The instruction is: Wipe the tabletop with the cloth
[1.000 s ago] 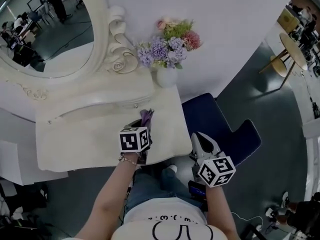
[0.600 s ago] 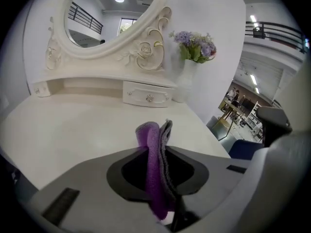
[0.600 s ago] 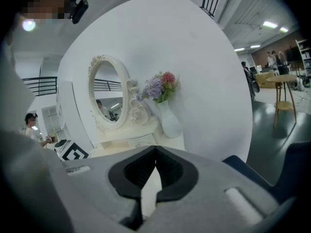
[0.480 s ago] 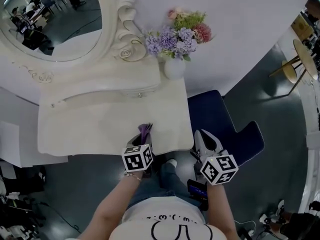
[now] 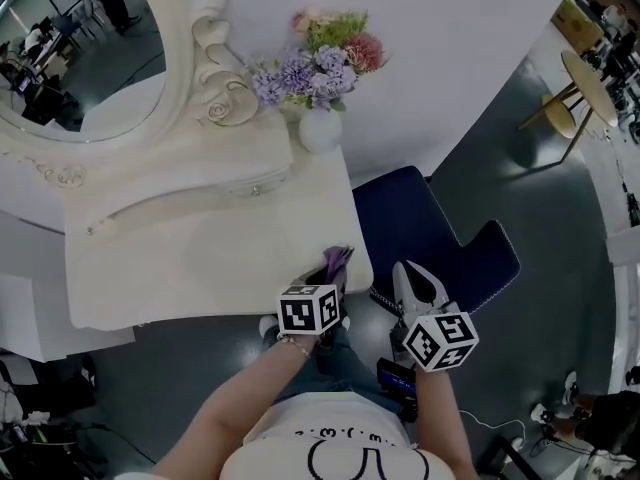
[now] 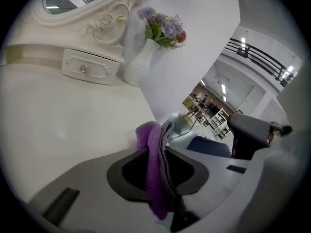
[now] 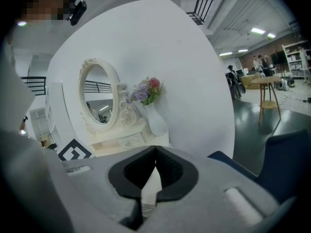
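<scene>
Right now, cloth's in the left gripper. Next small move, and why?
Probably press the purple cloth down and sweep the left gripper leftward along the tabletop. Its fingers are shut on the cloth at the front right corner, so nearly all the surface lies left and toward the mirror.

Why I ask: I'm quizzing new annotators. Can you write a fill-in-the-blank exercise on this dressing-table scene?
1. The left gripper is shut on a ____ cloth.
2. The right gripper, jaws together, holds ____.
3. The white vase at the back of the tabletop holds ____.
Missing words: purple; nothing; flowers.
</scene>
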Demonstrator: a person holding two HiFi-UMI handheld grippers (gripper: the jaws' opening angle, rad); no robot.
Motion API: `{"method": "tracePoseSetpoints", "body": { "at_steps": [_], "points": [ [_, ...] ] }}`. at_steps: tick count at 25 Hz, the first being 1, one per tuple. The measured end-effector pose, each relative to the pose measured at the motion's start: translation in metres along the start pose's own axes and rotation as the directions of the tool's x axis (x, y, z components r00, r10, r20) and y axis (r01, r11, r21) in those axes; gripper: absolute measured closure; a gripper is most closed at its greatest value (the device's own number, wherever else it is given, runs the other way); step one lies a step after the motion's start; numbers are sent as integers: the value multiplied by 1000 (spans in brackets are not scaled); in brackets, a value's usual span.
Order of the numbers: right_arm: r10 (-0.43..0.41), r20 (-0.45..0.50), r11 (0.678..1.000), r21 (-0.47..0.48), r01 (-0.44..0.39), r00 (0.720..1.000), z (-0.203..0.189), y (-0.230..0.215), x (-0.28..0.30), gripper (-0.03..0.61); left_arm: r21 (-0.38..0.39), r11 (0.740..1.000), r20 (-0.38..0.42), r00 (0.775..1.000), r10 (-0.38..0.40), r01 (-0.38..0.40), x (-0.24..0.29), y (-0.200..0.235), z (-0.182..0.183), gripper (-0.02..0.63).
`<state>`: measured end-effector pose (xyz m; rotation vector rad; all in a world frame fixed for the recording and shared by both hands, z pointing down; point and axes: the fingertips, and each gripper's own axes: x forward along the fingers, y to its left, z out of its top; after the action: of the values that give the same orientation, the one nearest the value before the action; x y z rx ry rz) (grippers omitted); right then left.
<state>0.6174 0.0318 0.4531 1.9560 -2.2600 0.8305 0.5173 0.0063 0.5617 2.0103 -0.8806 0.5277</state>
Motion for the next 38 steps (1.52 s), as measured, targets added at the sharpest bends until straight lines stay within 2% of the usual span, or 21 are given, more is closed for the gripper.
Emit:
{"method": "tracePoseSetpoints", "body": {
  "at_steps": [5, 7, 9, 10, 11, 15, 18, 20, 23, 25, 27, 29, 31, 35, 38],
  "points": [
    [-30, 9, 999, 11, 30, 1000, -1, -6, -7, 580, 23, 990, -72, 988, -140, 142, 29, -46, -9, 531],
    [-32, 14, 999, 8, 32, 999, 2, -4, -6, 580, 27, 975, -122, 969, -216, 220, 34, -61, -14, 532],
    [-27, 23, 1000, 4, 27, 999, 6, 0, -4, 580, 26, 952, -169, 939, -298, 307, 29, -73, -15, 532],
    [-22, 29, 1000, 0, 22, 999, 9, 2, -2, 580, 33, 943, -170, 932, -320, 330, 23, -74, -10, 531],
    [-17, 34, 1000, -5, 17, 999, 12, 4, 1, 580, 49, 941, -152, 934, -324, 335, 15, -70, 0, 531],
    [-2, 45, 1000, -18, 3, 999, 20, 12, 11, 580, 77, 967, -12, 970, -241, 241, -23, -22, 49, 531],
    [16, 48, 999, -29, -15, 999, 25, 22, 20, 580, 59, 992, 78, 990, -119, 115, -52, 35, 80, 531],
    [30, 46, 999, -37, -28, 998, 26, 29, 25, 580, 51, 999, 111, 994, -21, 16, -67, 76, 93, 531],
    [44, 39, 998, -44, -42, 998, 25, 36, 31, 580, 29, 992, 138, 984, 116, -121, -80, 130, 102, 531],
    [47, 29, 998, -47, -46, 998, 23, 39, 32, 580, 16, 985, 135, 976, 169, -172, -78, 153, 100, 531],
    [45, 21, 998, -47, -44, 999, 20, 40, 33, 580, 15, 986, 108, 981, 164, -166, -65, 160, 92, 531],
    [42, 14, 998, -45, -41, 999, 16, 40, 33, 580, 9, 993, 93, 989, 118, -119, -52, 151, 87, 531],
    [36, 8, 998, -45, -36, 999, 14, 37, 32, 580, 6, 998, 76, 995, 63, -64, -38, 132, 84, 531],
    [24, 6, 999, -37, -23, 1000, 12, 32, 30, 580, 59, 998, 45, 999, 1, -3, -8, 87, 75, 531],
    [17, 10, 999, -37, -17, 1000, 14, 27, 30, 580, 52, 997, 30, 998, -62, 61, 15, 54, 70, 532]
  ]
}}
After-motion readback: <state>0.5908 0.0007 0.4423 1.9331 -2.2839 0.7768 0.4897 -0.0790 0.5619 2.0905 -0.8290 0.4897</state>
